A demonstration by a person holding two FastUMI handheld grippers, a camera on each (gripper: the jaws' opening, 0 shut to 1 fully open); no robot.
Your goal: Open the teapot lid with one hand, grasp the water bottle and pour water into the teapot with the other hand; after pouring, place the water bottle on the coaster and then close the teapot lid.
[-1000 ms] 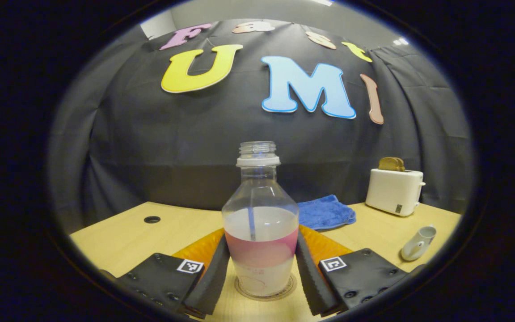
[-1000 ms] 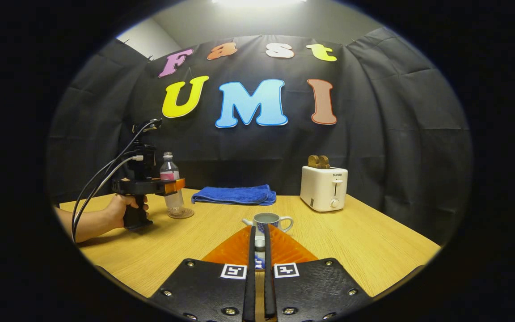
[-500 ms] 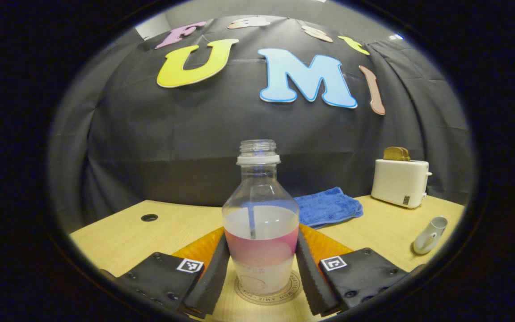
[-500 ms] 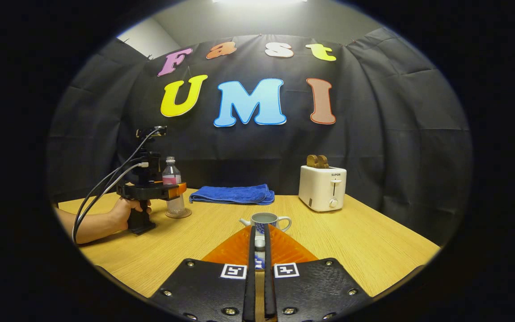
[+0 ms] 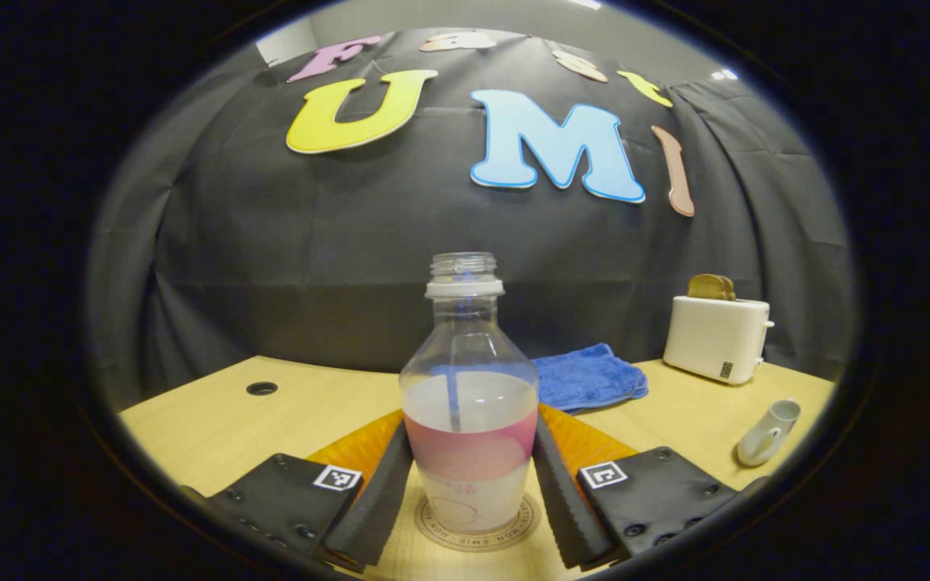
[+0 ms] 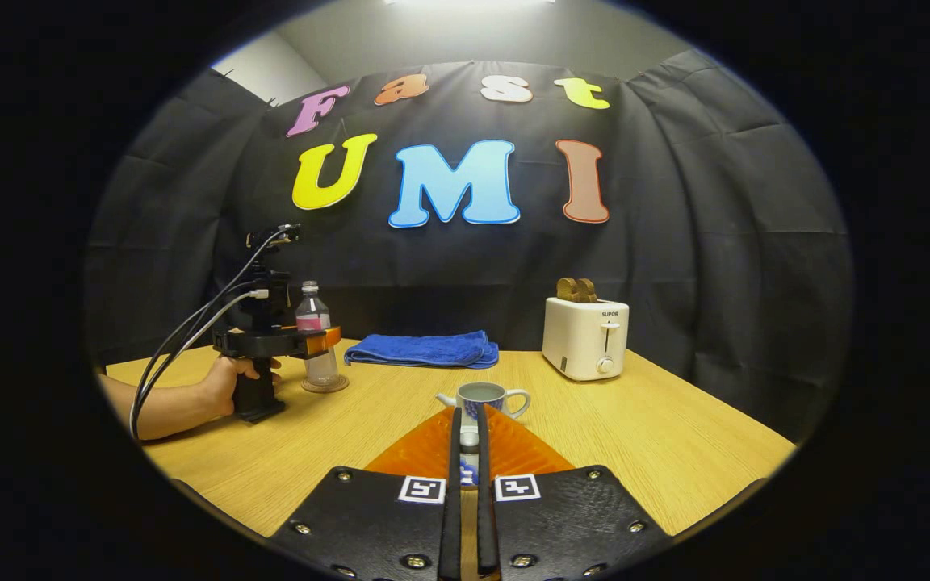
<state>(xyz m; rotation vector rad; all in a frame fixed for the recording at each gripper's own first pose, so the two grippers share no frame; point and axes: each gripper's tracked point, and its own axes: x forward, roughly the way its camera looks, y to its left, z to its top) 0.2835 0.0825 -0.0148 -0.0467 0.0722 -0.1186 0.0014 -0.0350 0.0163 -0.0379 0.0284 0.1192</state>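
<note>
Water bottle (image 5: 469, 403) stands on coaster (image 5: 477, 528), frame bottom centre, left gripper (image 5: 469, 476) pinching its label band. Uncapped, half full, thin plastic: squeeze lightly. Right gripper (image 6: 469, 460) pinches teapot lid (image 6: 469, 440); teapot (image 6: 483, 398) ahead, open.

Bright overhead light, sharp centres, heavy fisheye bending, perhaps slight edge blur.

bottle (image 5: 469, 428) pink band | towel (image 6: 423, 350) blue | toaster (image 6: 586, 338) white

Clear glossy plastic water bottle (image 5: 469, 403), matt wood-grain table (image 6: 659, 436), fluffy blue cloth towel (image 6: 425, 350)
</note>
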